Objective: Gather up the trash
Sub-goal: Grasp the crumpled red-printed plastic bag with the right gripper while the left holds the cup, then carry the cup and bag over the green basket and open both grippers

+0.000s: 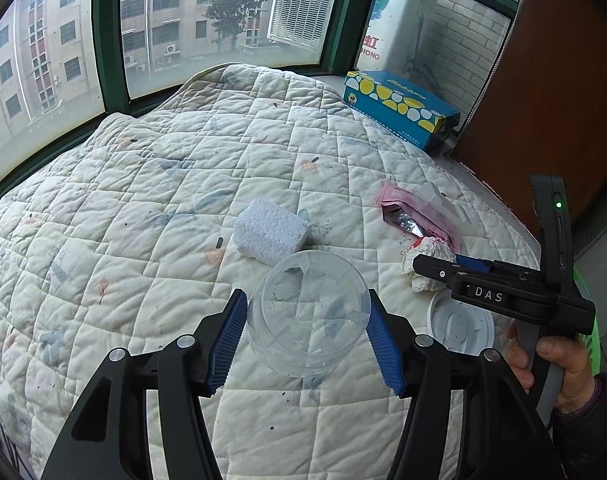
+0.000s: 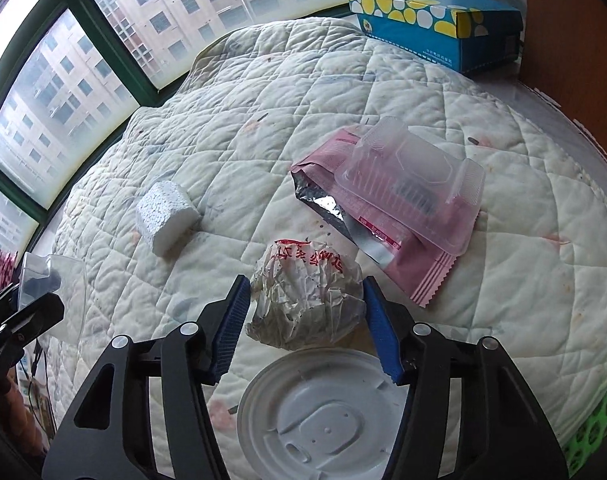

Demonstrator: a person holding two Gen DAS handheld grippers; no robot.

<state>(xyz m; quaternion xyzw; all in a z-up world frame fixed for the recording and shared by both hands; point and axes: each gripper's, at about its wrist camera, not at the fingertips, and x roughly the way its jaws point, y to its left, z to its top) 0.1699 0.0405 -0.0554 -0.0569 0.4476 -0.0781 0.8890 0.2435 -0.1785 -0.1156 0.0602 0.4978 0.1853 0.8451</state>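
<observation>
On a quilted bedspread [image 2: 503, 280], the left gripper [image 1: 307, 336] clamps a clear plastic cup [image 1: 309, 316]. The right gripper [image 2: 305, 312] straddles a crumpled paper wrapper [image 2: 303, 300] near the front edge; pad contact is unclear. The springy paper could slip free under uneven pressure.

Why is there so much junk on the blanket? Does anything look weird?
Yes. Trash is scattered on the quilt: a crumpled paper wrapper, a torn-open pink foil pouch under a clear plastic tray, a foam block and a white cup lid.
</observation>
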